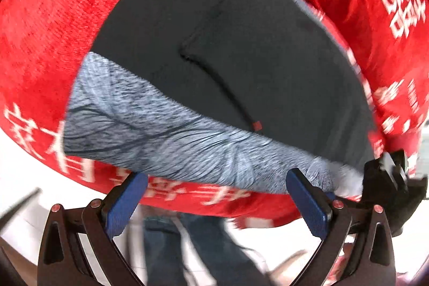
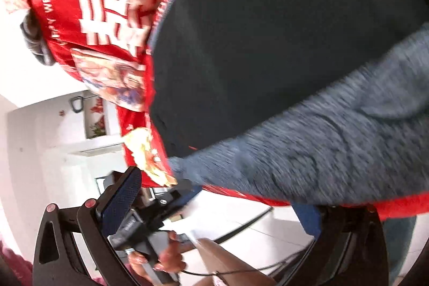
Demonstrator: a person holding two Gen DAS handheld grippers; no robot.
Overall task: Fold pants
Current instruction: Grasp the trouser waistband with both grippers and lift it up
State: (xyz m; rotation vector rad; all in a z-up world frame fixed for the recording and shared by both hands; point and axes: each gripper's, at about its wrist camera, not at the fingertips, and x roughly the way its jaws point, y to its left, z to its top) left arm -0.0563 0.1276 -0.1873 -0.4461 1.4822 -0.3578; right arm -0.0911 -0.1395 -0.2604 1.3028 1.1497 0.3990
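Left gripper (image 1: 217, 195) fingers spread apart right at the pants' (image 1: 228, 44) grey waistband (image 1: 161, 125), right gripper (image 2: 214, 203) open too, red cloth (image 1: 48, 18) underneath.

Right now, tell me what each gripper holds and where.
Nothing is held. The left gripper has its jaws open at the pants' grey waistband; the right gripper is open beside that waistband too.
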